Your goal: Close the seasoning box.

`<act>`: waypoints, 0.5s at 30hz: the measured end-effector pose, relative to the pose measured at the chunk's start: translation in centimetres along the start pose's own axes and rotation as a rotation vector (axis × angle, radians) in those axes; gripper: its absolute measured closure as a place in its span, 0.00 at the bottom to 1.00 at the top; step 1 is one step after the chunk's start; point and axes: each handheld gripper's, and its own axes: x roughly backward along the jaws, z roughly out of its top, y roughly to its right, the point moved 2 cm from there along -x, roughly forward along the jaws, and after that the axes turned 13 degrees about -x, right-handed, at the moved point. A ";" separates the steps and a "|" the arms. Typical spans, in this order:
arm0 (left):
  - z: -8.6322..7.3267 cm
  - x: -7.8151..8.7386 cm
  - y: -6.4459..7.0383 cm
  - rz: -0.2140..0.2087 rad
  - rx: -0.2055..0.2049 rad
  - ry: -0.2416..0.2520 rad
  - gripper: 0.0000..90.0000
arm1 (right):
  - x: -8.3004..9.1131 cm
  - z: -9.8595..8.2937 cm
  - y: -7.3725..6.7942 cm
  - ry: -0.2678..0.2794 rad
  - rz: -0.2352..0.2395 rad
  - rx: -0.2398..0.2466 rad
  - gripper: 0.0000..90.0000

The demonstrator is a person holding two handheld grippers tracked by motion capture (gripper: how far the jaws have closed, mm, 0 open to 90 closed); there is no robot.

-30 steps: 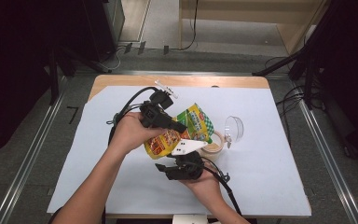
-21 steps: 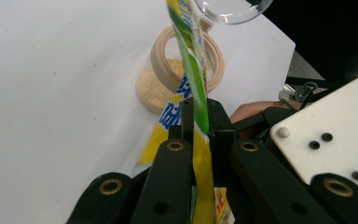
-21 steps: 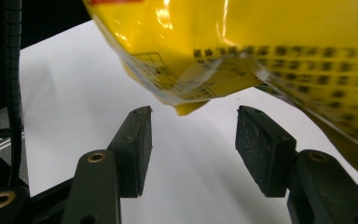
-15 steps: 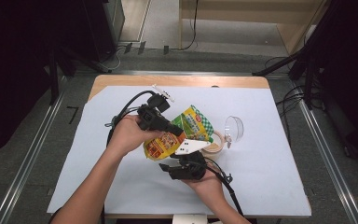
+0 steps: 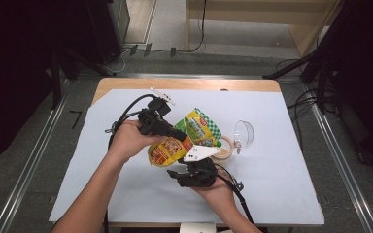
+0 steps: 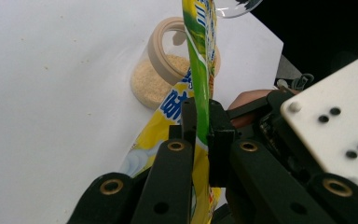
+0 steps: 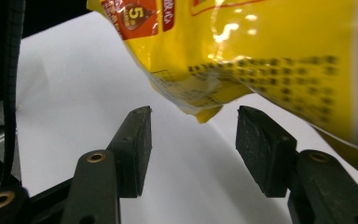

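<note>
- My left gripper [image 6: 200, 133] is clamped on the yellow-and-green crinkly plastic food pouch [image 5: 187, 138], held up over the table just beside the clear plastic jar of tan grains [image 6: 165, 77]; a tilt could spill its contents wide.
- My right gripper [image 7: 193, 140] gapes below the pouch's bottom corner; closing too low could miss it.

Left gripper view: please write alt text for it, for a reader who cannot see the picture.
The left gripper is clamped on the edge of a yellow and green snack bag, held edge-on above the white table cover. Behind the bag stands an open clear jar partly filled with pale crumbs. The other gripper's white plate shows at the right.
</note>
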 end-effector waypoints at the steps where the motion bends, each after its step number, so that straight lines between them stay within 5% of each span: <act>1: -0.1 0.1 -0.1 0.000 -0.002 0.006 1.00 | 0.3 0.1 0.0 0.005 -0.001 -0.003 0.52; 9: -0.7 1.8 -0.8 0.019 0.013 0.073 1.00 | 1.9 0.2 -0.6 0.030 0.025 -0.002 0.51; 15: -1.7 3.0 -2.1 0.080 0.025 0.119 1.00 | 3.3 0.1 -0.7 0.049 0.036 -0.001 0.51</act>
